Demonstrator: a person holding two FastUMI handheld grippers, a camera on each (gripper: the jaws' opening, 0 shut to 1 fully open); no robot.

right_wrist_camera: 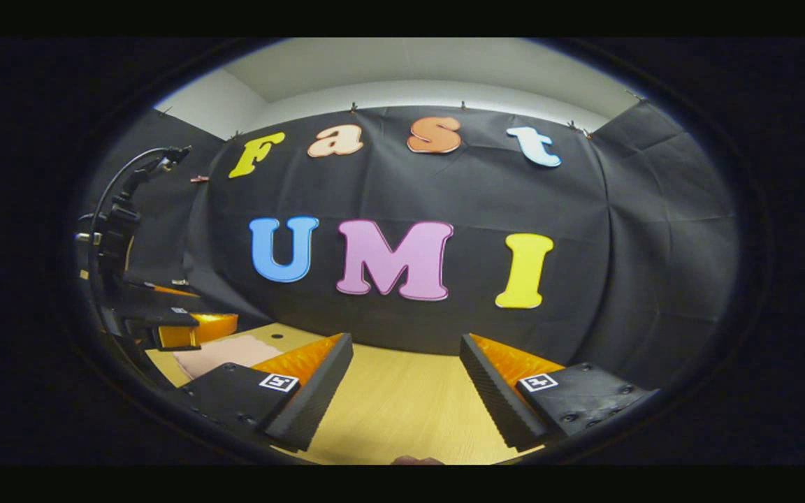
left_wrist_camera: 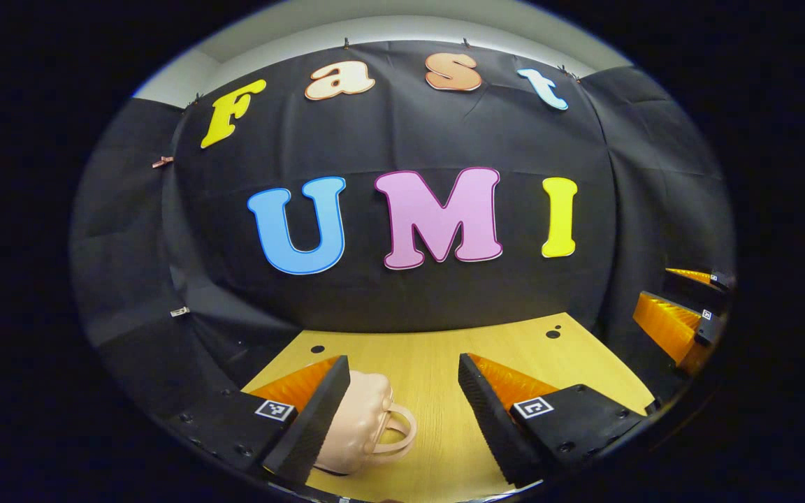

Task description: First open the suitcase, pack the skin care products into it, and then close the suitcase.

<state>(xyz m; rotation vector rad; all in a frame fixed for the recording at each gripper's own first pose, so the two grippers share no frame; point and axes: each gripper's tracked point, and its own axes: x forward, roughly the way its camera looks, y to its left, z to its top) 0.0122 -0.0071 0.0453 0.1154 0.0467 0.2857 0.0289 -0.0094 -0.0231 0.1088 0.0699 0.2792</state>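
- Suitcase (left_wrist_camera: 360,426) low on bench (left_wrist_camera: 437,349), just inside left gripper (left_wrist_camera: 402,412) near finger, handle toward the gap.
- Fingers wide, holding nothing.
- Right gripper (right_wrist_camera: 406,391) farther off, equally wide.

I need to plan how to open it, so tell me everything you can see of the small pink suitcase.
The small pale pink suitcase, glossy like moulded plastic with a puffy, ribbed shell, stands on the light wooden table, with a looped carry handle of the same pink jutting toward the gap between the left tongs. It looks closed. The tongs' left finger hides part of it; whether they touch is unclear. In the right gripper view its pink shell shows flat.
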